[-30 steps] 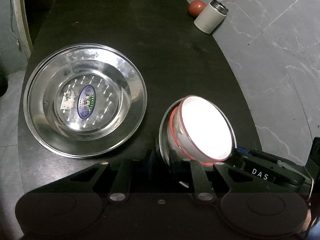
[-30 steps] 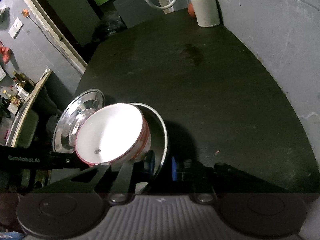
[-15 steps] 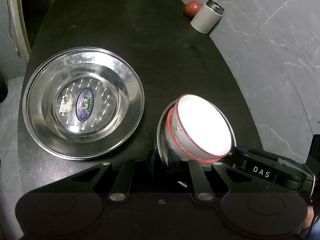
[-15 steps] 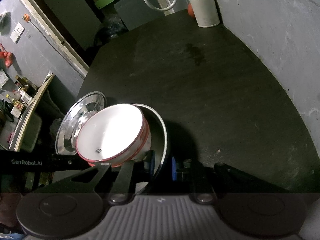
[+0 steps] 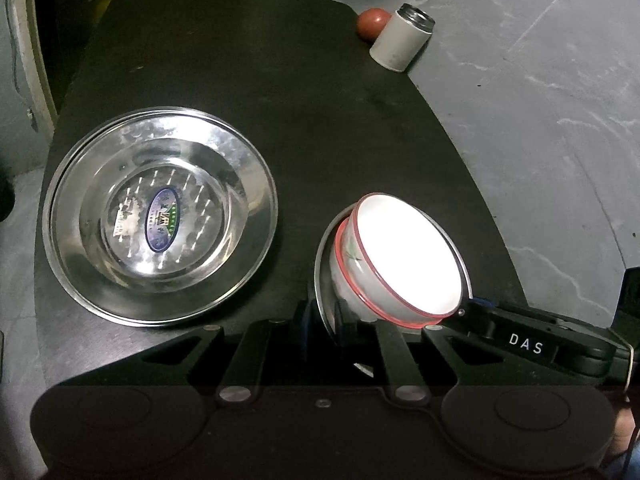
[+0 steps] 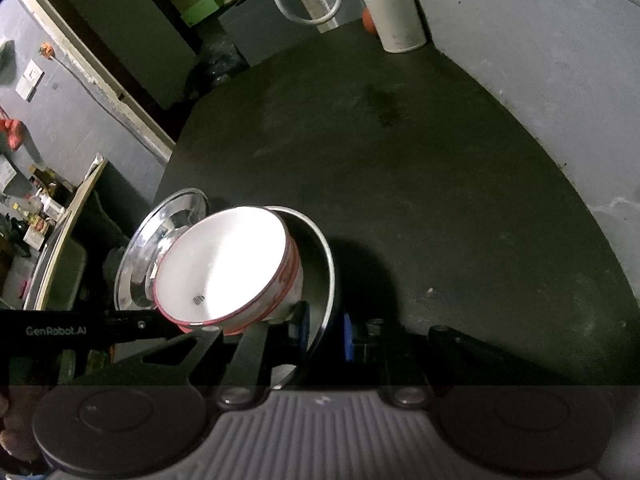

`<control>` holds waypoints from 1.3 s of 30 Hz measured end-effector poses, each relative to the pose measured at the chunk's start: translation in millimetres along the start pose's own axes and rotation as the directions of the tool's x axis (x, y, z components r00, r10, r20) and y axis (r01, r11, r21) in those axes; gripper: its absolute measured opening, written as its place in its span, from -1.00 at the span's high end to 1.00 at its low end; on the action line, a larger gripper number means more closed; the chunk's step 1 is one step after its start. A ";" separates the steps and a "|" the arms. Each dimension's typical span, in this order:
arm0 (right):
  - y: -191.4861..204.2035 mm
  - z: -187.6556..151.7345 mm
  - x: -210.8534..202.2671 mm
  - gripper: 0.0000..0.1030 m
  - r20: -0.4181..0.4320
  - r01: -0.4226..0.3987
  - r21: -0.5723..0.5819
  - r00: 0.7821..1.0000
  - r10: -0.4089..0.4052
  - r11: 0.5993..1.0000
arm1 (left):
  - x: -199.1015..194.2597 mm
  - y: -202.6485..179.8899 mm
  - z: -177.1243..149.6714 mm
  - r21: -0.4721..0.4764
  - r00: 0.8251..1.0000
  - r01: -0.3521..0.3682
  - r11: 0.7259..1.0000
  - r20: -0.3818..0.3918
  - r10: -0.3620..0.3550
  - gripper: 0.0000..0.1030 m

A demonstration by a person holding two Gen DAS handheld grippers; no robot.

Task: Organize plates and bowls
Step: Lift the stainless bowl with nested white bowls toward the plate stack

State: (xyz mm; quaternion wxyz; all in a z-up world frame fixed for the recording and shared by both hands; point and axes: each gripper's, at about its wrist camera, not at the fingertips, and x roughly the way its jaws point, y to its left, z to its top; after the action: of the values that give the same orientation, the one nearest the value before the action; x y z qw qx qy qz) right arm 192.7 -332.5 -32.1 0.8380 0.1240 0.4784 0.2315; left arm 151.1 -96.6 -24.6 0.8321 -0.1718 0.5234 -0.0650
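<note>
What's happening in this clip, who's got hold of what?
Both tongs are clamped on the rim of one steel bowl: the left tongs and the right tongs. It is tilted above the dark table, with red-rimmed white bowls nested inside. A large steel plate lies flat to the left. A white canister stands at the far edge.

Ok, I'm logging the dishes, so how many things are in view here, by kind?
Steel plate: 1
Steel bowl: 1
White bowl: 1, maybe a second nested under it
Canister: 1
Red ball: 1
Total: 5
</note>
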 end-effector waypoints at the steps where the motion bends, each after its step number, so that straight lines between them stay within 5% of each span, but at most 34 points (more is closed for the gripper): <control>1: 0.0 0.0 -1.1 0.63 0.004 0.001 0.002 1.000 -0.001 1.000 | -0.4 -0.4 -0.5 0.002 1.000 0.003 1.000 0.001 -0.003 0.76; 39: 48.1 35.4 6.9 0.63 0.110 -0.006 0.000 0.994 0.006 1.000 | -36.9 29.7 52.6 0.071 0.994 0.036 0.997 0.099 -0.043 0.76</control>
State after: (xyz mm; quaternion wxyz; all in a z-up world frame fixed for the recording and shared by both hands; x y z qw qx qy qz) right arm 213.2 -287.0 1.5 0.8624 0.1383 0.4310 0.2267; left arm 179.5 -46.8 16.9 0.8614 -0.1562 0.4747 -0.0907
